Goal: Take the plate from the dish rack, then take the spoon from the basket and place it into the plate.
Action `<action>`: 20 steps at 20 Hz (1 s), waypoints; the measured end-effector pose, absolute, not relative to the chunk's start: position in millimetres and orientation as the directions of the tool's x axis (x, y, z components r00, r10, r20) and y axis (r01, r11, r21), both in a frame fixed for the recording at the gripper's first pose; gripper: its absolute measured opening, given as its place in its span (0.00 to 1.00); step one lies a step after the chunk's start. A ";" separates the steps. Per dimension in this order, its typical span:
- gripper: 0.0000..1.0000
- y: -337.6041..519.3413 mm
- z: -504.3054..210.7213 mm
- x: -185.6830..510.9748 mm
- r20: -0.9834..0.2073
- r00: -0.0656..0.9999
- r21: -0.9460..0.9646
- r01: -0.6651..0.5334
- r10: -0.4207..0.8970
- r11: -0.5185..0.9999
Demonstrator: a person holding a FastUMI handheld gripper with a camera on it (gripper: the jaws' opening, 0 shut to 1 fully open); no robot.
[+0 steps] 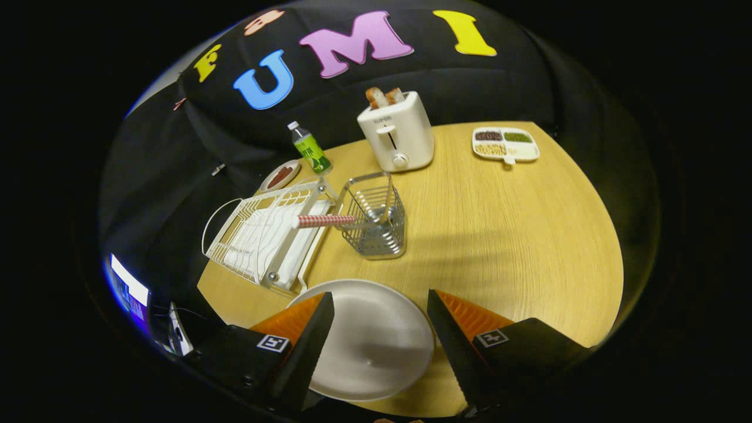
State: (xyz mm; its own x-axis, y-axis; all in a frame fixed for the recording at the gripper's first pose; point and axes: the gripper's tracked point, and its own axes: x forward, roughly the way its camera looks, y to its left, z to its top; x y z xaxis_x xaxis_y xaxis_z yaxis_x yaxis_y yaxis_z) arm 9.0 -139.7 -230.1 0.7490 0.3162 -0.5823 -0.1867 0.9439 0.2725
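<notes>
Gripper [380, 329] jaws stand wide, holding nothing. Plate [376, 346] lies flat on table [499, 235], between the fingers. Spoon [326, 221] rests in wire basket [376, 220] farther off, dish rack [264, 235] left of it.

Gripper camera, high over the near table edge, angled down.

It looks forward along the gripper [380, 341], whose fingers stand apart at the frame's bottom, close above the plate [370, 341]. The dish rack [267, 235] sits centre-left, and the toaster [396, 132] farther off at upper centre, against the booth wall.
</notes>
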 end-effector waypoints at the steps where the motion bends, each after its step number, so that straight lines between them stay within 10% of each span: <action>1: 0.99 -133.2 -217.3 13.3 -0.546 0.772 0.238 -0.229 0.325 0.944; 20: 0.87 -70.5 -223.5 110.7 -0.368 0.874 -0.076 -0.368 0.317 0.927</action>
